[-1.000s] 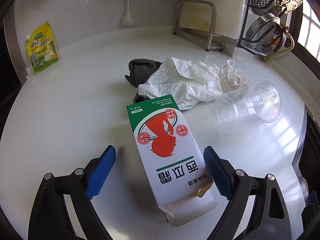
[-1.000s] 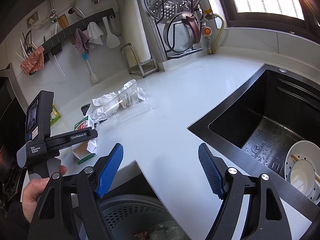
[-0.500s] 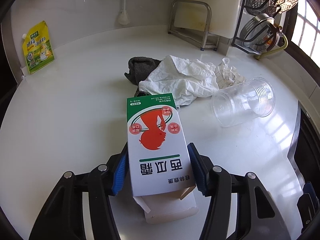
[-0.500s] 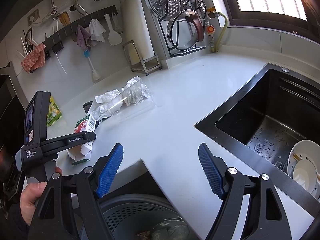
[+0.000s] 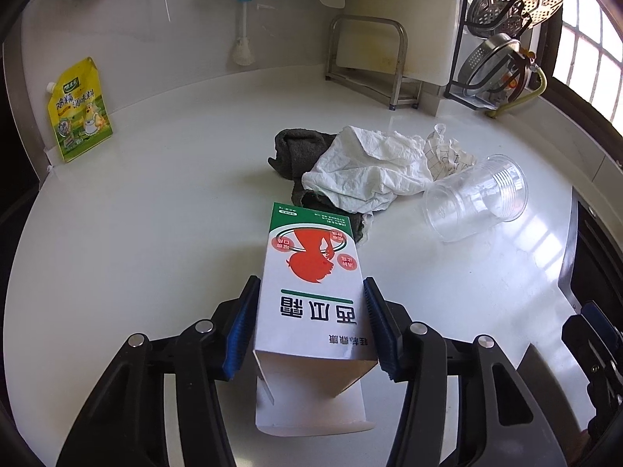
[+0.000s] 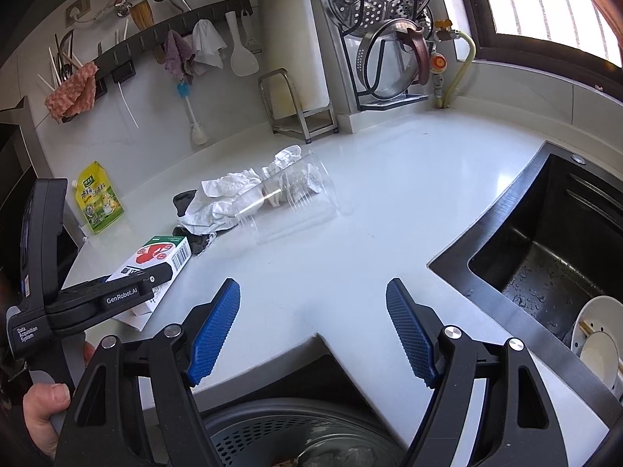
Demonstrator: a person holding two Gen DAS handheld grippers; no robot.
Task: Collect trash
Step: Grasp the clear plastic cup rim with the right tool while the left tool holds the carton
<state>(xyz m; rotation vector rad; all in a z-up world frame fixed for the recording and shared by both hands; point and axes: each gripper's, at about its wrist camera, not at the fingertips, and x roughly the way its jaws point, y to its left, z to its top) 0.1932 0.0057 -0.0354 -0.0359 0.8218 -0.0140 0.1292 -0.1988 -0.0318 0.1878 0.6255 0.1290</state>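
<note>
My left gripper (image 5: 309, 325) is shut on a white and green carton (image 5: 311, 284) with a red figure printed on it, open end toward me, held just above the white counter (image 5: 155, 233). The carton also shows in the right wrist view (image 6: 155, 257). Beyond it lie crumpled white paper (image 5: 370, 167), a dark grey cloth (image 5: 296, 148) and a clear plastic cup (image 5: 475, 194) on its side. My right gripper (image 6: 313, 325) is open and empty above the counter's front edge. A grey perforated bin (image 6: 296, 432) sits below it.
A yellow seasoning pouch (image 5: 78, 113) leans on the back wall at left. A metal rack with a cutting board (image 5: 373, 54) and a pot-lid rack (image 5: 506, 39) stand at the back. A black sink (image 6: 545, 264) with a white dish (image 6: 595, 342) lies right.
My left gripper closed on the carton's sides and lifted its near end slightly. The right gripper stayed open and shifted only a little.
</note>
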